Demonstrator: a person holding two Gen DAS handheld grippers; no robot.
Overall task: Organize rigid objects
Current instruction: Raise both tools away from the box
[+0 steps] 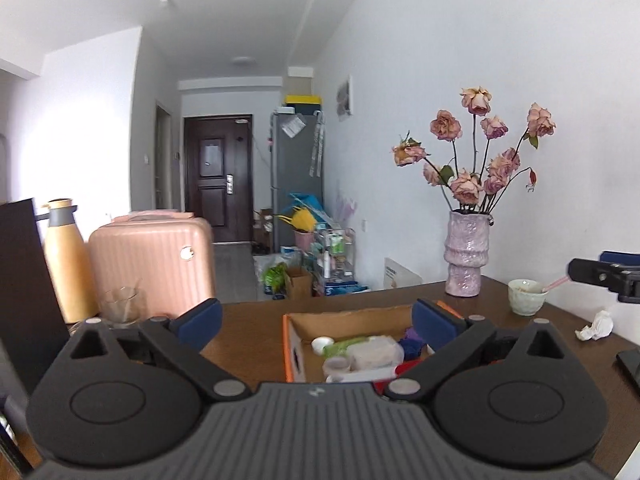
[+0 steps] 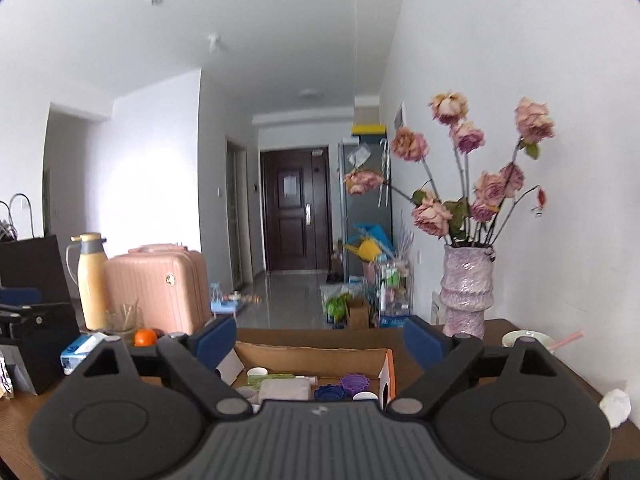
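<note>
White walls and a long hallway with a dark panelled door (image 2: 295,216) are framing a smooth brown wooden table (image 1: 256,332). Standing beyond its far edge is a ribbed pink suitcase (image 1: 152,260). On the table, an open cardboard box (image 2: 316,360) with an orange rim is holding small rigid items: a frosted rectangular container (image 2: 284,390), a purple scalloped lid (image 2: 354,382), a blue one (image 2: 329,392) and white round caps (image 2: 257,372). A bumpy, glazed lilac vase (image 1: 467,256) is carrying dried roses. Both tools are pointing nearly level over the box. The left gripper (image 1: 316,320) is standing wide with nothing between its blue pads; the right gripper (image 2: 318,338) is likewise spread and empty.
</note>
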